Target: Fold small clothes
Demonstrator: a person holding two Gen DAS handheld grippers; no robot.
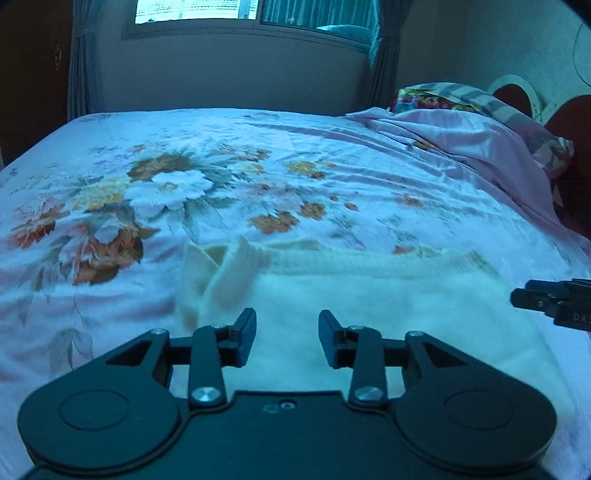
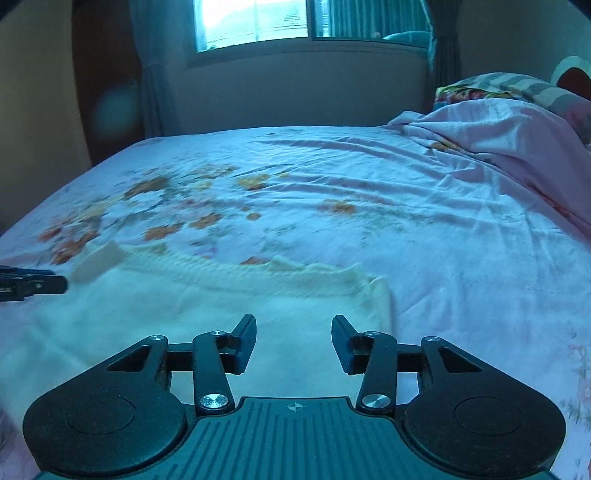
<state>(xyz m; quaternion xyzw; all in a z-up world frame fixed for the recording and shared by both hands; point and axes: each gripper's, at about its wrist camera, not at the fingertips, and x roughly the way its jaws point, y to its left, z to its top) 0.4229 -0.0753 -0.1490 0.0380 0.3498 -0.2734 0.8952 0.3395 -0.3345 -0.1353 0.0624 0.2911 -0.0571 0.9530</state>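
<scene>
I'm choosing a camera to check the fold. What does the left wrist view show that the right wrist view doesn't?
Left wrist only: the cream garment's upturned ribbed cuff and the left gripper, open over the cloth.
Right wrist only: the garment's right-hand folded edge and the right gripper, open.
Both: the floral bedsheet, the window and the pillows.

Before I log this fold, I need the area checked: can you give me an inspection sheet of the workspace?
Surface: bed with floral sheet, wrinkled.
Job's things: cream knit garment lying on the sheet, partly folded, one cuff turned over it.
Clutter: pink bedding bunched at the far right, patterned pillow behind it.
Grippers: left gripper and right gripper both open over the garment, nothing between the jaws.
Cables: nothing seen.
Surroundings: window, curtains, wall.
</scene>
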